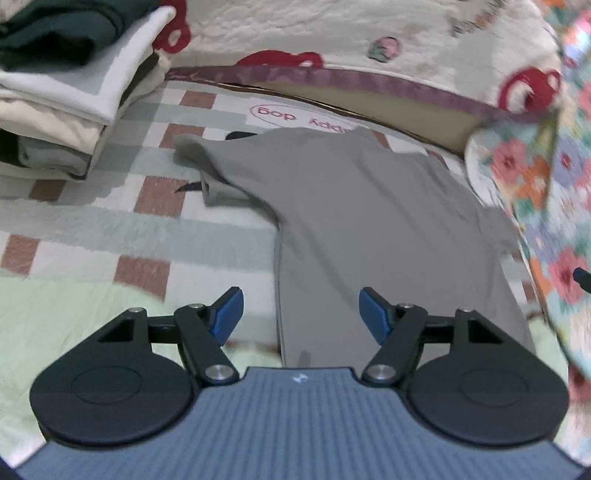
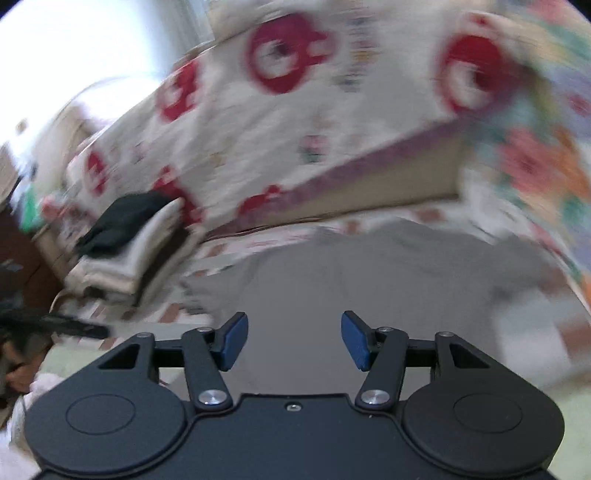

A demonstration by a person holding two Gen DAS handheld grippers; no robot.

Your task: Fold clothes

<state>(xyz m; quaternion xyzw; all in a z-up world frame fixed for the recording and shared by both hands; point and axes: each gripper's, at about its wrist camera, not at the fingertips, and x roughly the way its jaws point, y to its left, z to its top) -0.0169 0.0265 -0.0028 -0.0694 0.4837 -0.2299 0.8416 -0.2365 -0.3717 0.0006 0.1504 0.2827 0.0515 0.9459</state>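
Note:
A grey T-shirt [image 1: 354, 206] lies spread on the checked bed cover [image 1: 110, 229], one sleeve reaching left, its near edge under my left gripper [image 1: 301, 314]. That gripper hangs above the shirt's left edge, open, with nothing between its blue pads [image 1: 229, 314]. In the blurred right wrist view the same grey T-shirt [image 2: 369, 280] lies ahead and below. My right gripper [image 2: 293, 339] is open above it, and no cloth is between its blue pads [image 2: 354, 339].
A stack of folded clothes [image 1: 74, 85] stands at the far left, also seen as the stack [image 2: 129, 240]. A quilt with red shapes [image 1: 369, 33] rises behind the shirt. A flowered cloth [image 1: 546, 206] lies on the right.

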